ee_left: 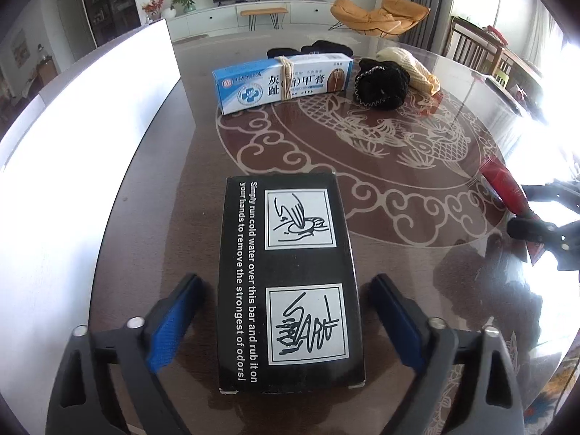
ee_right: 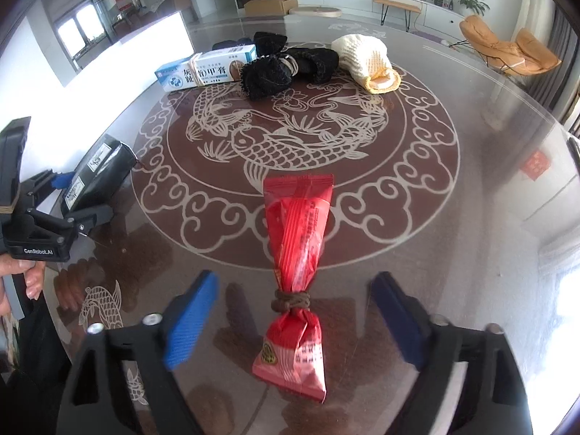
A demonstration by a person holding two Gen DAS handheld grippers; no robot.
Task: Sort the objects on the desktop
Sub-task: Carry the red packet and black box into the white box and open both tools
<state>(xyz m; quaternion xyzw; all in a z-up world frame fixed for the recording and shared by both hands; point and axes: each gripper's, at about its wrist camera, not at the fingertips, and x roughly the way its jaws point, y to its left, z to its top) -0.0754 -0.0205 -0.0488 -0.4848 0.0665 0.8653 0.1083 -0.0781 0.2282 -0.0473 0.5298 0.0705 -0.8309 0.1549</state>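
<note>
1. Beside the carp medallion (ee_right: 290,145) inlaid in the glass-topped table (ee_left: 163,217), two hand-held grippers straddle their targets: the left gripper (ee_left: 286,311) brackets a black box (ee_left: 286,282), the right gripper (ee_right: 293,311) a red snack packet (ee_right: 297,279).
2. Both sets of jaws stand apart from their loads. Clear gaps show between the blue pads (ee_left: 174,319) and the box's long sides, and wider gaps flank the packet; neither thing is gripped.
3. Judged from this, the step in hand is the closing pinch. For the box, the pads ought to meet the two long side walls squarely, near mid-length, so it lifts level.
4. For the packet, the twine-tied waist (ee_right: 290,301) looks the firmest place to bite; the puffed ends would likely squash or slip.
5. Long axes: the box lies flat at the medallion's near-left edge, running straight away from the left gripper toward a blue-and-white carton (ee_left: 282,83) on the medallion's far side.
6. The packet lies across the medallion's near rim, its flat crimped end pointing inward at the carp, its plump end toward the right gripper.
</note>
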